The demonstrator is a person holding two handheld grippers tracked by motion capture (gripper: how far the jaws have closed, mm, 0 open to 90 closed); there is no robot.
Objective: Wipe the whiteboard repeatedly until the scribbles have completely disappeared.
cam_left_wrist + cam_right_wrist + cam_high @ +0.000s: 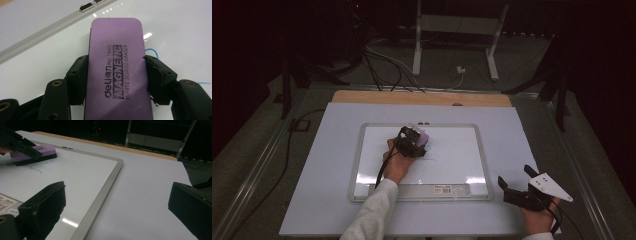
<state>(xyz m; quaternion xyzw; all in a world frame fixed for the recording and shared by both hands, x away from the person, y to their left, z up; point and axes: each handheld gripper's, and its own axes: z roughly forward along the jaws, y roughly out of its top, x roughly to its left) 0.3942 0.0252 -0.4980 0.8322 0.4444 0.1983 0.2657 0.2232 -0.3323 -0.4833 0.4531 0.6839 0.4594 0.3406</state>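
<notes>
Left gripper (115,75) clamps eraser (116,62) on whiteboard (462,150); blue line (40,166) remains unerased. Right gripper (519,185) idle, jaws apart.

Purple eraser (33,153) rests on whiteboard (82,177) beside blue line (40,166).

The whiteboard (362,165) is lying at the middle of the table (312,200); the eraser (421,136) is sitting on it near its far edge, seemingly just behind a pen line (37,168), right gripper (517,185) hovering off the board's near right corner
</notes>
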